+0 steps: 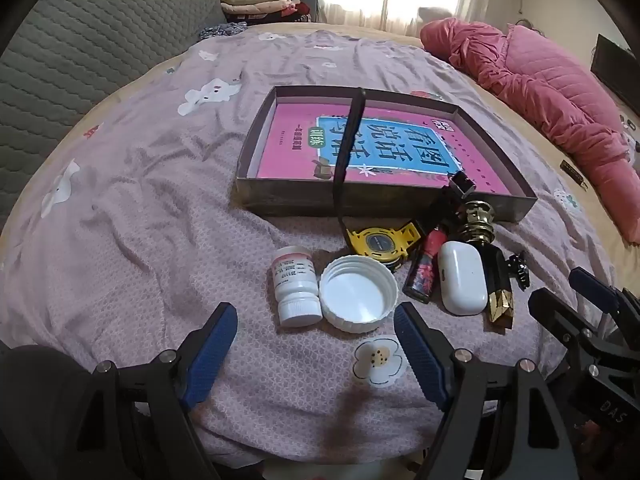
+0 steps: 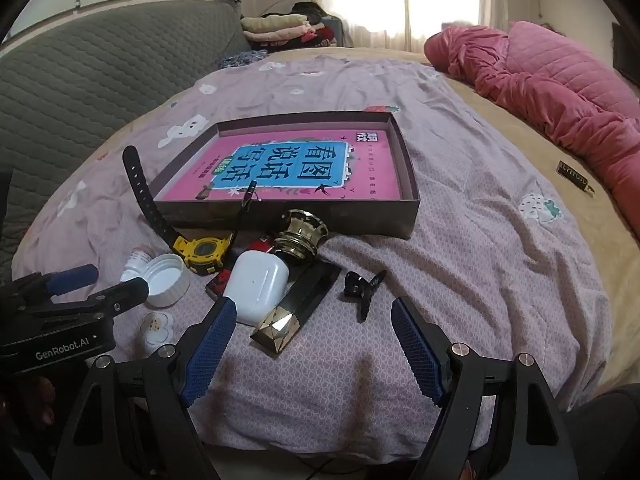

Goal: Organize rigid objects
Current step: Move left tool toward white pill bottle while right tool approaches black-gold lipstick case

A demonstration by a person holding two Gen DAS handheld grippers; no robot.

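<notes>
The small rigid things lie bunched on the bed just in front of the shallow box (image 1: 384, 204), near enough that each can likely be lifted over its near wall in one short move; the box already holds a pink book (image 1: 360, 148) flat on its floor, so it reads as the place where the rest should go, though that is a judgement; in the cluster a white pill bottle (image 1: 297, 292) lies touching a white upturned lid (image 1: 358, 298), and beside them sit a yellow watch (image 1: 380, 242) whose black strap (image 1: 348, 148) arches up over the box wall, a white earbud case (image 1: 462, 282), a small red and black vial (image 1: 423, 268), a black and gold perfume bottle (image 2: 298, 294) and a black hair clip (image 2: 364, 286) a little apart on the right; the left tool (image 1: 314, 350) hangs above the bottle and lid, jaws spread wide and empty; the right tool (image 2: 312, 344) hangs by the perfume bottle and clip, likewise wide open with nothing gripped, both tilted down toward the pile; nothing from the cluster seems sorted yet; beyond lie the mauve bedsheet (image 1: 160, 200) and a pink quilt (image 1: 540, 92).
</notes>
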